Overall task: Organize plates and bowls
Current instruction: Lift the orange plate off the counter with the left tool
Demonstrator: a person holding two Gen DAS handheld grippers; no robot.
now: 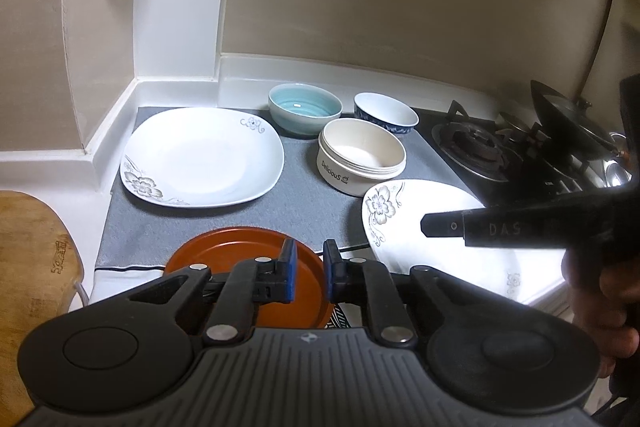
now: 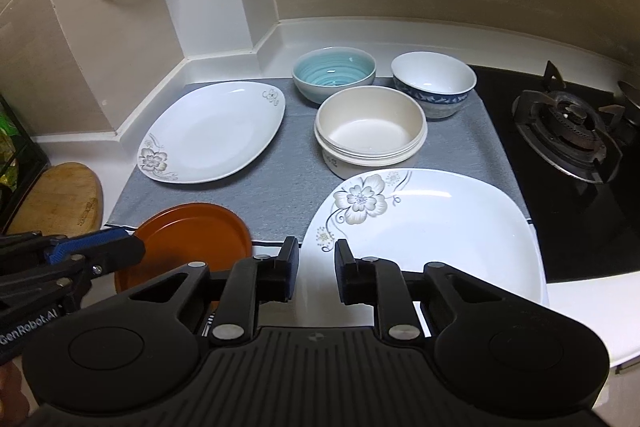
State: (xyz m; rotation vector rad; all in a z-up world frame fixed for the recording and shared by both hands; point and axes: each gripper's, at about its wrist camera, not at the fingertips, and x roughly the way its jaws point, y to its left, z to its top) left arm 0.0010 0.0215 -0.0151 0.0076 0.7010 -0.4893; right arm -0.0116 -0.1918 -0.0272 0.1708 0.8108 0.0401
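Surface: a grey mat [image 1: 300,203] covered the counter.
Left view, left tongs [image 1: 310,251]: were nearly clenched, grasping nothing.
Left view, orange plate [image 1: 224,247]: lay just under the tips.
Right view, right tongs [image 2: 317,247]: were nearly clenched, empty.
Right view, flowered plate [image 2: 420,227]: lay under the right finger, with bowls [image 2: 370,131] beyond.
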